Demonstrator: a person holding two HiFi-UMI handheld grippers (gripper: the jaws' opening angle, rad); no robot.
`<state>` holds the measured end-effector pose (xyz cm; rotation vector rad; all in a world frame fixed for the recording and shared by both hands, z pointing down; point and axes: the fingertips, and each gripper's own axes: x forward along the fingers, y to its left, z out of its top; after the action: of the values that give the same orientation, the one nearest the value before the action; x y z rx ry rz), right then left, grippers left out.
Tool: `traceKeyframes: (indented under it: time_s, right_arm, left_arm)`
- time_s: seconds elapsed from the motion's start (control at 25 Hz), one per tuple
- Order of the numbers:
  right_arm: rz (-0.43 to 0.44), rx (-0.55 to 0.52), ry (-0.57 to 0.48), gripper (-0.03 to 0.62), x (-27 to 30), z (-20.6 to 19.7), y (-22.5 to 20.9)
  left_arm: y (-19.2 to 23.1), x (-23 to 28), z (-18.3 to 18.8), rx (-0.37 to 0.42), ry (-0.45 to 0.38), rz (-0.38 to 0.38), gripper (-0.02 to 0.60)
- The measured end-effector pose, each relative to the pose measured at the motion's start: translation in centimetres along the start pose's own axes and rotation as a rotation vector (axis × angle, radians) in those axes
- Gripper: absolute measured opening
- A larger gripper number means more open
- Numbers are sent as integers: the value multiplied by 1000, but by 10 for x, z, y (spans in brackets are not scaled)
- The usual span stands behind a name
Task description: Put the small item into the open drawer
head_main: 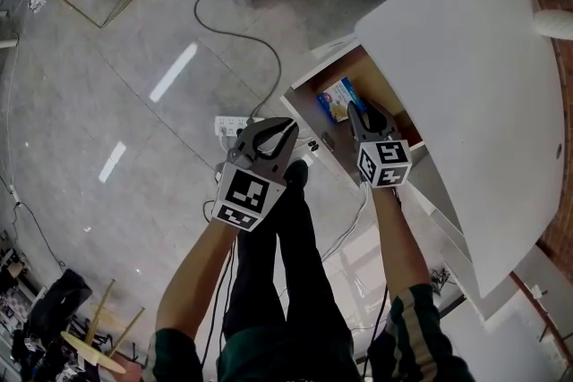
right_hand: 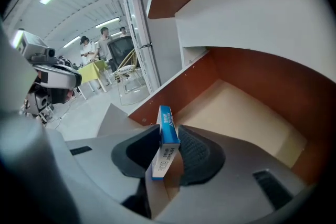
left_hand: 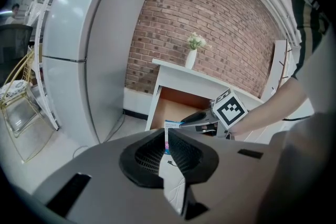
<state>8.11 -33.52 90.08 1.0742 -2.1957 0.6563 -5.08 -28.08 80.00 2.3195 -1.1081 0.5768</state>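
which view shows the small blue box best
Right gripper view: the small blue box sits close at centre, pinched edge-on in the right claw over the open drawer. Head view shows its face, partly covered by the claw. Left gripper view shows only a distant sliver.

The small box [right_hand: 167, 139] stands between the jaws of the right hand-held gripper [right_hand: 170, 152], over the open drawer [head_main: 304, 116] that juts out from under the tabletop [head_main: 466, 58]. To its left, the left hand-held gripper [head_main: 273, 131] hangs over the floor [head_main: 134, 103], near a power strip [head_main: 231, 126]. A vase [left_hand: 190, 57] stands at the tabletop's back edge.
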Motion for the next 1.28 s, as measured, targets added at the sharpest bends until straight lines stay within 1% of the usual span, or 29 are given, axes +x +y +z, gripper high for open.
traceKeyframes:
  time_s: [0.16, 0.36, 0.52, 0.68, 0.76, 0.84, 0.92, 0.96, 1.04, 1.12, 1.16, 1.2, 1.28]
  right_arm:
    - [-89, -63, 9, 129, 2, -2, -8]
    - [-150, -37, 39, 156, 9, -7, -22]
    - [-194, -41, 53, 174, 14, -9, -32]
    - [-262, -12, 94, 190, 17, -18, -47]
    - [-293, -8, 116, 211, 17, -23, -52]
    - [-310, -12, 132, 229, 17, -27, -56]
    - [-309, -5, 141, 234, 17, -27, -58]
    - [-302, 8, 144, 227, 16, -26, -57]
    - [-281, 31, 153, 176, 14, -25, -51]
    - [-265, 33, 153, 95, 9, -20, -44]
    - [-260, 27, 149, 73, 6, -17, -40]
    - [-255, 15, 145, 56, 2, -14, -34]
    - [-241, -11, 143, 41, -4, -9, -20]
  left_arm:
    - [-3, 3, -1, -6, 4, -5, 31]
    - [3, 3, 1, -16, 3, 4, 31]
    - [7, 2, 1, -20, 8, 8, 31]
    - [11, 0, -2, -24, 13, 13, 31]
    - [13, -1, -3, -28, 15, 17, 31]
    - [15, -3, -3, -29, 18, 18, 31]
    - [17, -5, -3, -26, 19, 19, 31]
    - [19, -6, -2, -24, 19, 21, 31]
    - [21, -9, 0, -25, 21, 26, 31]
    - [21, -10, 2, -22, 21, 31, 31]
    - [19, -10, 4, -19, 20, 32, 31]
    - [18, -10, 6, -16, 20, 31, 31]
    - [13, -14, 11, -8, 18, 27, 31]
